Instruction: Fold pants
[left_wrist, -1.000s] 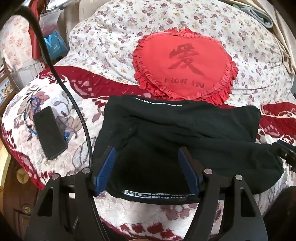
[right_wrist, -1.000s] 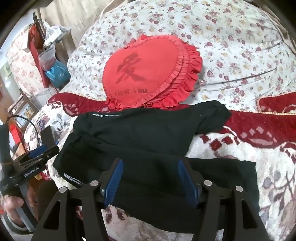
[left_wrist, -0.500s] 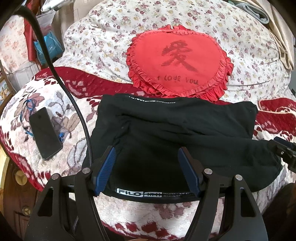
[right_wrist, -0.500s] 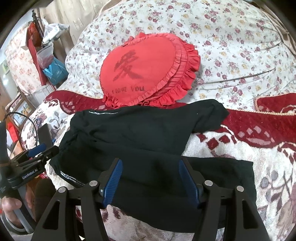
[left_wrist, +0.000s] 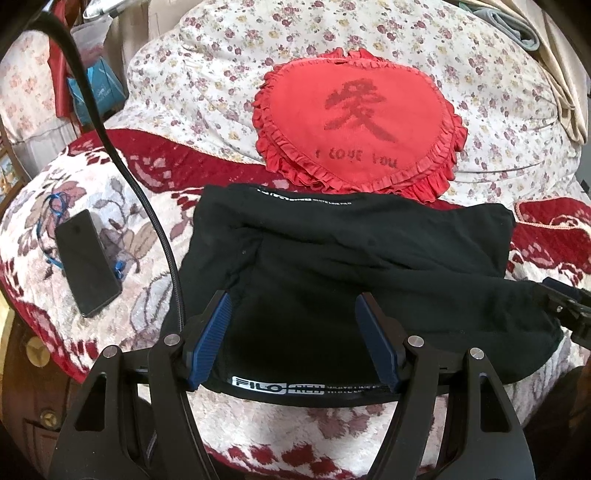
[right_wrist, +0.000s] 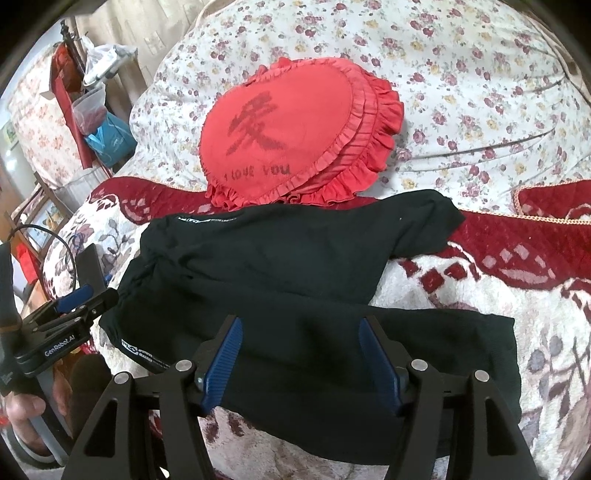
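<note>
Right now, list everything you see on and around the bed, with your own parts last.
pants: one, black, lying on the blanket under both grippers, waistband with white lettering nearest the left camera
cushion: one, red, heart-shaped with a frill, just behind the pants, resting against the quilt
quilt: one, white with small flowers, piled at the back
blanket: one, red and cream, covering the bed
phone: one, black, flat on the blanket left of the pants
cable: one, black, arcing past the phone
bag: one, blue, beside the bed at far left
hand: one, holding the left gripper's handle
left gripper: black with blue pads, open above the pants
right gripper: same, open above the pants
</note>
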